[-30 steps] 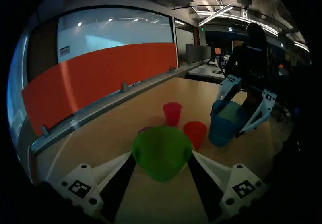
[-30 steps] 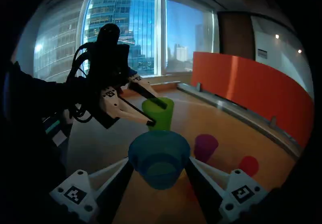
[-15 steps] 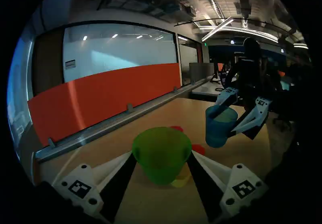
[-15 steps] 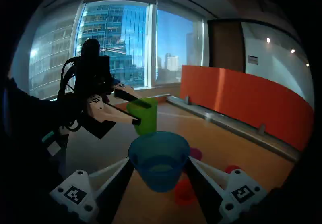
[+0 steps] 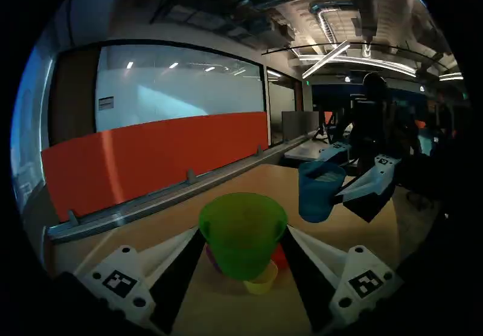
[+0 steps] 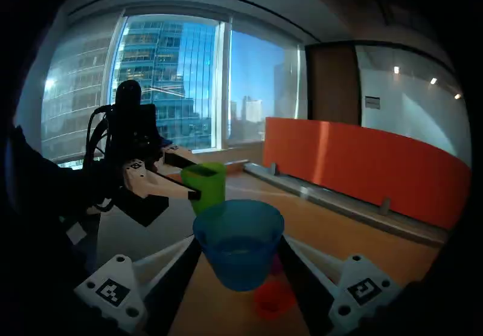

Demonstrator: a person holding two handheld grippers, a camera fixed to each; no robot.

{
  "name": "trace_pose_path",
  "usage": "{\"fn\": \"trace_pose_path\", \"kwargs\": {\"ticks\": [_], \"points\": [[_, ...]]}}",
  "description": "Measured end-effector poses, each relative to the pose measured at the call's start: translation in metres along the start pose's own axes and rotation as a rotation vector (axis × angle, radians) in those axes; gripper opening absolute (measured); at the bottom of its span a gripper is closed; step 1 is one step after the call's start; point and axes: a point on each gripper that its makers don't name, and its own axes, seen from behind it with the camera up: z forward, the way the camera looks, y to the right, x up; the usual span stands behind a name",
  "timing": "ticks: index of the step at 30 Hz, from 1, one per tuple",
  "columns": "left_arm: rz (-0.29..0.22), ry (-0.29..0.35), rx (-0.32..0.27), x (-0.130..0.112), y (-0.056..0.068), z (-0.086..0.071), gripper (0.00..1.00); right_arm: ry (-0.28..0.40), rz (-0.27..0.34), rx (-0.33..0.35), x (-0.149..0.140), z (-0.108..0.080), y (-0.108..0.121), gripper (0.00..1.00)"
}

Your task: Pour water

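Observation:
In the left gripper view my left gripper [image 5: 243,245] is shut on a green cup [image 5: 243,233], held upright above the wooden table [image 5: 338,227]. The blue cup [image 5: 319,190] hangs to the right, farther off, pinched by the right gripper. In the right gripper view my right gripper [image 6: 239,252] is shut on that blue cup [image 6: 239,248], upright, with some water in it. The green cup [image 6: 204,185] in the left gripper [image 6: 194,185] floats beyond it to the left. A yellow cup [image 5: 263,280] and a red cup [image 6: 273,295] stand on the table below.
An orange partition [image 5: 151,148] [image 6: 374,167] runs along the table's far edge with a metal rail under it. A purple cup [image 5: 210,257] peeks out beside the green one. Large windows [image 6: 175,88] stand behind the person's dark sleeve [image 6: 42,185].
Both grippers have lifted their cups higher off the table. The cups on the table have dropped lower in both views, and the blue cup now hangs clear of the tabletop.

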Motion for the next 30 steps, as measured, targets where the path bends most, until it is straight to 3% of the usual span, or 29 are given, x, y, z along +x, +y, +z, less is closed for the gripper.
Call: {"fn": "trace_pose_path", "kwargs": {"ticks": [9,30], "points": [[-0.022,0.048,-0.010,0.010,0.006,0.000,0.86,0.050,0.001,-0.014,0.016,0.000,0.004,0.89],[0.000,0.104,-0.026,0.017,0.021,0.002,0.86,0.091,-0.003,-0.032,0.035,0.003,0.019,0.89]]}}
